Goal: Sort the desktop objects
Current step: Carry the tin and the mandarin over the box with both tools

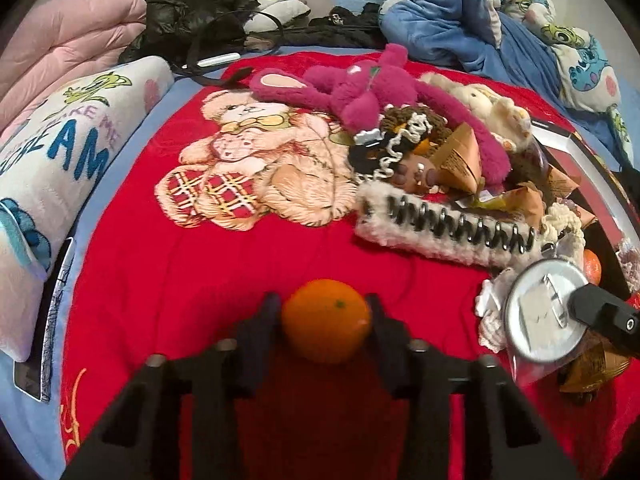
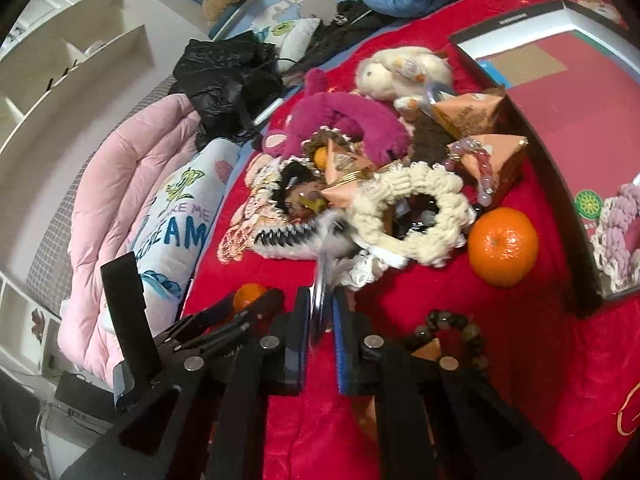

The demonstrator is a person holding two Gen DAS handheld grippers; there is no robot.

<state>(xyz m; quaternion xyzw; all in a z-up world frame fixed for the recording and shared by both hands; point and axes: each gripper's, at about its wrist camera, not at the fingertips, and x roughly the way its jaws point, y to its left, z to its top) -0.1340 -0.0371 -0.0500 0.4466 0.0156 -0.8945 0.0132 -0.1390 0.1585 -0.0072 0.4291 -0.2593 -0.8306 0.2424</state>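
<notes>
the left gripper [image 1: 326, 320] has its pads against both flanks of a small orange [image 1: 325, 320] low on the red blanket [image 1: 240, 272], clear of the heap. the fruit looks firm but yielding, light, with a smooth round skin that could roll out of a shallow pinch; a hold across its widest part, as here, seems safest, with gentle pressure so the peel does not bruise. the right gripper [image 2: 322, 320] is nearly closed on the thin edge of a round mirror-like disc [image 2: 322, 300], which is stiff, slick and probably breakable, so it likely wants a firm, steady hold well in from the rim.

the left wrist view shows the disc's [image 1: 544, 312] flat face; the right wrist view sees it only edge-on. the right wrist view alone shows a second orange [image 2: 503, 246] beside a cream knitted ring [image 2: 416, 208], a bead bracelet [image 2: 452, 328], and the open box [image 2: 560, 92].
</notes>
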